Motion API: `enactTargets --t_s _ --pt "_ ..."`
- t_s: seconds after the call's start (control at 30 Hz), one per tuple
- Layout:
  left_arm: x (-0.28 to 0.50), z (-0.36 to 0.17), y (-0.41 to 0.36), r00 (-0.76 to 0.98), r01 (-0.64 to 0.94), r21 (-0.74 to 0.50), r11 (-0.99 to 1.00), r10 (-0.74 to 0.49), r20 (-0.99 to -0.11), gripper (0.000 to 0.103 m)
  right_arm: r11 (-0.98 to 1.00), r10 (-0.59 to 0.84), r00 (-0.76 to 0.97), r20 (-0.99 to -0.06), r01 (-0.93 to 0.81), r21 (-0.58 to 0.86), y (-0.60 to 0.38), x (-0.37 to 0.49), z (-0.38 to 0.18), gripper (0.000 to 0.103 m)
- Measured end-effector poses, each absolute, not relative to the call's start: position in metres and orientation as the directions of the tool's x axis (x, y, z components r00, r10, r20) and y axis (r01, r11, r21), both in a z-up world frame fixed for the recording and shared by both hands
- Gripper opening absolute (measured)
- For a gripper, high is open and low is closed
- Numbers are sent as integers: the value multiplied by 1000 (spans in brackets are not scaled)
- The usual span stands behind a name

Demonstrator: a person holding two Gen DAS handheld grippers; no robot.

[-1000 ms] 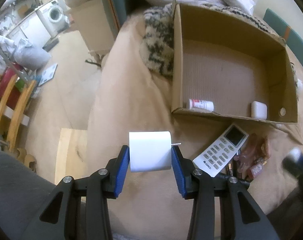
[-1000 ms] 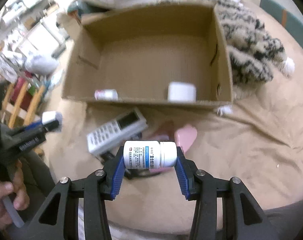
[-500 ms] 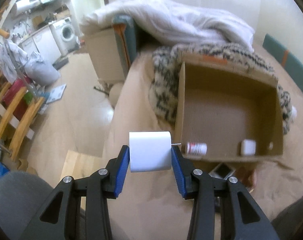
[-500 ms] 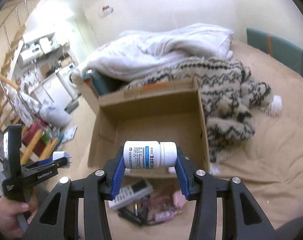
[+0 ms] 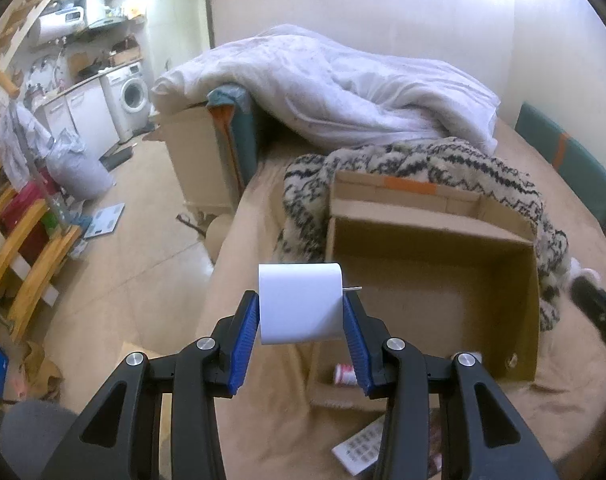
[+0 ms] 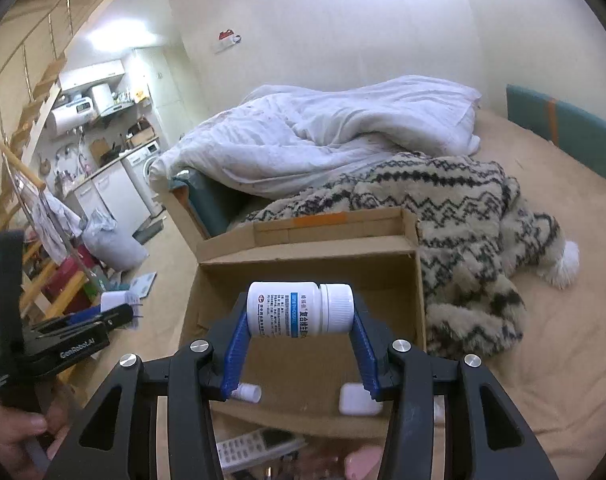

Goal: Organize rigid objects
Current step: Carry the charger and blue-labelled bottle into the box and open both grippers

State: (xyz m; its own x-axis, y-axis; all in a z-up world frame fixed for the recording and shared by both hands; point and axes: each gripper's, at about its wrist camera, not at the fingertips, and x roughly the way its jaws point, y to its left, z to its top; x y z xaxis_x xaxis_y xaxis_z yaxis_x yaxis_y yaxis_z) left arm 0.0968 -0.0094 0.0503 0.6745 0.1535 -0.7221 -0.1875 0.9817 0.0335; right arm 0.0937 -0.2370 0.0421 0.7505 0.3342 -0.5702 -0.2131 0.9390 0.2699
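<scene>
My left gripper point(image 5: 301, 312) is shut on a plain white cylinder point(image 5: 301, 304) with a thin metal pin poking from its right end, held crosswise in the air in front of the left side of the open cardboard box point(image 5: 431, 236). My right gripper point(image 6: 299, 320) is shut on a white pill bottle point(image 6: 299, 314) with a blue-printed label, held sideways above the box point(image 6: 307, 254). Inside the box lie a small red-and-white bottle point(image 5: 345, 374) and a white rounded case point(image 6: 357, 400). The left gripper point(image 6: 117, 314) with its white cylinder also shows at the left of the right wrist view, held by a hand point(image 6: 11, 440).
The box sits on a tan bedspread point(image 5: 263, 420). A patterned fleece blanket point(image 6: 463, 240) lies behind and right of it, a white duvet point(image 5: 343, 92) further back. A white remote control point(image 5: 359, 450) and small packets lie in front of the box. The bed's left edge drops to the floor.
Both grippers have risen and tilted upward with their loads, so the views now take in the room and the box sits lower. The grips have not changed.
</scene>
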Motion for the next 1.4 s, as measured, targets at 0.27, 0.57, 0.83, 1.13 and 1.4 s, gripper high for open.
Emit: enactTargets --t_s 0.27,0.57,0.83,1.13,1.4 --pt "123 34 -31 658 -155 53 987 143 -740 39 925 364 687 -628 -191 328 -234 120 8 49" --pt "140 -7 -52 603 -107 96 990 141 -785 39 932 352 572 -741 -146 331 -231 134 -28 49" --pt "153 -37 -59 544 -77 110 991 134 -829 39 948 315 468 -825 -114 297 -225 143 -55 49" --pt "160 -61 -57 474 -66 118 991 135 -870 39 950 310 420 -853 -105 294 -224 146 -64 49" --pt "157 -62 -58 472 -65 128 990 143 -870 38 948 314 412 -855 -91 304 -226 149 -64 49"
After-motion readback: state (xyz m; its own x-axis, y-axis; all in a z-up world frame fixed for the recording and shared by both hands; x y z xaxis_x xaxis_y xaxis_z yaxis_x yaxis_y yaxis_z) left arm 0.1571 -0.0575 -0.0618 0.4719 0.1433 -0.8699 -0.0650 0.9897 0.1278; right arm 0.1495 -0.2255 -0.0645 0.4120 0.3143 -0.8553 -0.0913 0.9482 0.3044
